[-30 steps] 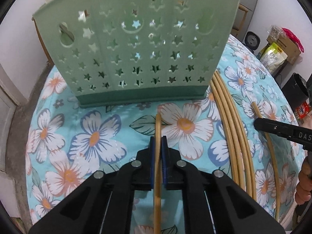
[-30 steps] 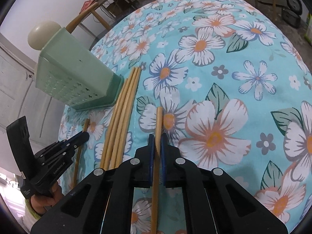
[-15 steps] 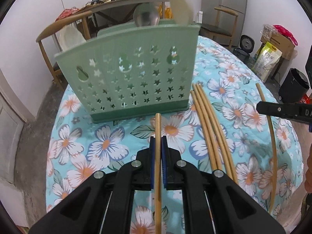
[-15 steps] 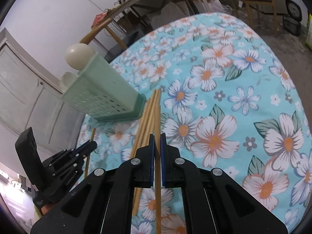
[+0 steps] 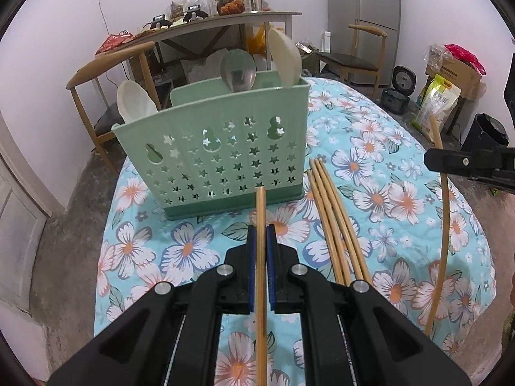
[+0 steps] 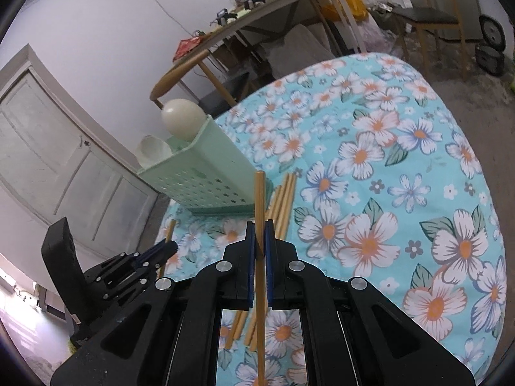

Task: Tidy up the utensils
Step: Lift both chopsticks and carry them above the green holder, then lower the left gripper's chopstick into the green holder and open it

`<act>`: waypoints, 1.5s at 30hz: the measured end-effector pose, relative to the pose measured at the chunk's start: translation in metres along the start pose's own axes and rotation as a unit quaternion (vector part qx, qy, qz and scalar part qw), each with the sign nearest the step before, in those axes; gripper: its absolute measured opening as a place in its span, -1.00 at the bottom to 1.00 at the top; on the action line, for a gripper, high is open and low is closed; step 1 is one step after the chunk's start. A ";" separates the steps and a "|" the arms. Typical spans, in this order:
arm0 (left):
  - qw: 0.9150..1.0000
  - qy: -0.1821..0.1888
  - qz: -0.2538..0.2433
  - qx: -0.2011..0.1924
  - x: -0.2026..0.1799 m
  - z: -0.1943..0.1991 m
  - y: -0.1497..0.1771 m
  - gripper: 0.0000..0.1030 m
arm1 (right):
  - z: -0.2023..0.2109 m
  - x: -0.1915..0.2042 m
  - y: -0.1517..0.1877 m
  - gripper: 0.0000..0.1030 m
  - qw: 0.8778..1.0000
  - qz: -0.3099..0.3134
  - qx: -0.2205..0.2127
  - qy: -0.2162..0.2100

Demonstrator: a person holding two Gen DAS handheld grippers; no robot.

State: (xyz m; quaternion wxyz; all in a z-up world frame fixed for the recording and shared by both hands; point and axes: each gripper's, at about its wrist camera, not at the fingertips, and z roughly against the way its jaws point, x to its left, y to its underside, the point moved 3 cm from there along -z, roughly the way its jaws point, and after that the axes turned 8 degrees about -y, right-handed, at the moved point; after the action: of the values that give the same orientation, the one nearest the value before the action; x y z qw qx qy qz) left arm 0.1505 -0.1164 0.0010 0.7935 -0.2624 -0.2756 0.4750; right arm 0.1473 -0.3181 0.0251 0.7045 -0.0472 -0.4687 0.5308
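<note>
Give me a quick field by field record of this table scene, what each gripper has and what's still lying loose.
left gripper: shut on one chopstick
right gripper: shut on another chopstick
holder: green, star cutouts, upright on floral tablecloth
holder contents: two white spoons, one metal spoon
loose chopsticks: bundle lying right of holder

**Counts of the utensils and holders on view**

Two grippers are seen: the left gripper [image 5: 260,234] and the right gripper [image 6: 260,231]. Six chopsticks are counted in the left wrist view: one chopstick [image 5: 260,257] at centre frame, one second chopstick [image 5: 442,225] at the right edge, and four loose chopsticks [image 5: 331,218] lying right of centre. One green holder [image 5: 219,157] is counted in mid-frame. Three spoons [image 5: 238,74] are seen above its rim. One floral tablecloth [image 5: 386,160] is seen.
</note>
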 end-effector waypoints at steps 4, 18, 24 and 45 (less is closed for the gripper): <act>1.000 -0.001 0.000 -0.007 0.001 0.005 -0.002 -0.90 | 0.006 0.008 -0.002 -0.92 1.000 0.006 -0.007 -0.008; 1.000 -0.007 0.007 -0.025 0.008 0.019 -0.005 -0.89 | 0.009 0.026 -0.008 -0.92 0.999 0.022 -0.014 -0.019; 0.999 -0.009 0.011 -0.029 0.011 0.021 -0.006 -0.89 | 0.008 0.031 -0.009 -0.92 0.999 0.027 -0.015 -0.022; 0.969 0.095 0.160 -0.163 0.118 0.086 -0.099 -0.90 | 0.008 0.050 -0.021 -0.92 0.997 0.046 -0.029 -0.048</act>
State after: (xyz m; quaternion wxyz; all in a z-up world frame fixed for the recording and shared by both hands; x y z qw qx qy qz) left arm 0.1985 -0.0383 0.1517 0.6758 -0.4727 -0.2273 0.5178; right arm 0.1560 -0.2910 0.0715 0.6541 -0.0635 -0.5148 0.5506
